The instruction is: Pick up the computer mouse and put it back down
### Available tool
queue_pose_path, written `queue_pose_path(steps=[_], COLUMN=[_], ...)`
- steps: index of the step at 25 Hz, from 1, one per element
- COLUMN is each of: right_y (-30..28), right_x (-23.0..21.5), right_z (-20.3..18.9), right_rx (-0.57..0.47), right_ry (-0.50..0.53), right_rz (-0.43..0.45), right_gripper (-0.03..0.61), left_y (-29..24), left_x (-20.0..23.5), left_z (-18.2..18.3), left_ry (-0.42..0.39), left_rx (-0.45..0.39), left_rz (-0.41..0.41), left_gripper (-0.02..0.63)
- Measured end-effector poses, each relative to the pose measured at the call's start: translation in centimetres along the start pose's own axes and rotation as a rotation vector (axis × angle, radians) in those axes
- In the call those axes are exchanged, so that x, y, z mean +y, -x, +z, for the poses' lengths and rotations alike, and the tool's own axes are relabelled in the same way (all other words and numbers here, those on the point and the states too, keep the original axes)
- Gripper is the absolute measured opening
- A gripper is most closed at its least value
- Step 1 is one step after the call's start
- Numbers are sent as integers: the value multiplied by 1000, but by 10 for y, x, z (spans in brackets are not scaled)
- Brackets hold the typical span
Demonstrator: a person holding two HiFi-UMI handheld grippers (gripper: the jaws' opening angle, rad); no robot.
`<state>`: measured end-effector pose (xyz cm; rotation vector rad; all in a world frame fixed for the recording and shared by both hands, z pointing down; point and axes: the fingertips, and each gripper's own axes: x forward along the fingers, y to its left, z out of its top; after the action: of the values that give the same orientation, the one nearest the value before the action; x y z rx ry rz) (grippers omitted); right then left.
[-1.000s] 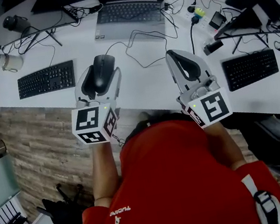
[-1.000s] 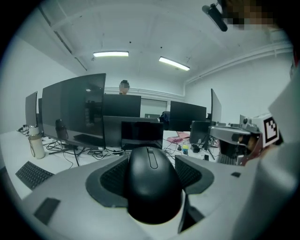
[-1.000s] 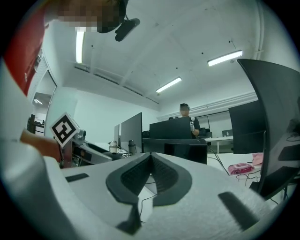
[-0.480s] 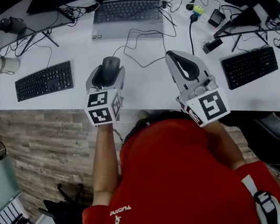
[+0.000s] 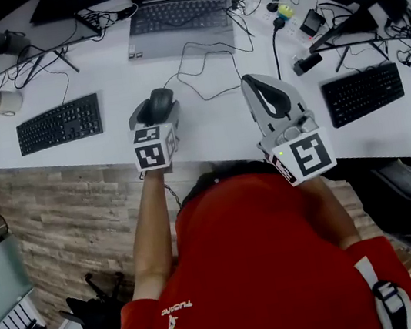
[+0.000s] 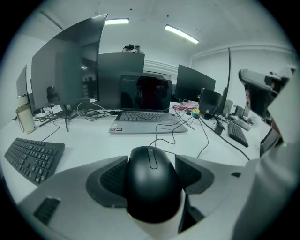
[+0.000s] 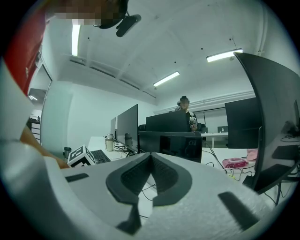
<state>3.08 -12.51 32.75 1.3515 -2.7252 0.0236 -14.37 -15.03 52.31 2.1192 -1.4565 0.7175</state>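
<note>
Between the left gripper's (image 5: 155, 107) jaws sits the computer mouse (image 6: 152, 183).

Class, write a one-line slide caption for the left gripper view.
The left tongs grip a black computer mouse; a laptop and keyboard sit on the white desk beyond.

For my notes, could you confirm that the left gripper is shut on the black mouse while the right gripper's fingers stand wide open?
Not quite: the right gripper view shows the right gripper with its fingers closed together, empty, not wide open. The left gripper is indeed shut on the black mouse.
</note>
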Motion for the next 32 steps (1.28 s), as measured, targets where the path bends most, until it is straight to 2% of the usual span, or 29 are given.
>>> queue_pose_path(steps=[17, 26, 32], right_y=[-2, -2, -1], right_x=[-5, -5, -4], right_z=[-4, -5, -6], right_rx=[20, 21, 20], right_ry=[2, 1, -1], right_rz=[-26, -25, -18], right_gripper=[5, 5, 5], left_y=[-25, -30, -27], left_x=[2, 6, 4], left_z=[-31, -37, -32], left_ry=[-39, -72, -76], left_rx=[132, 153, 133], left_rz=[-13, 5, 6], left_gripper=[304, 304, 304])
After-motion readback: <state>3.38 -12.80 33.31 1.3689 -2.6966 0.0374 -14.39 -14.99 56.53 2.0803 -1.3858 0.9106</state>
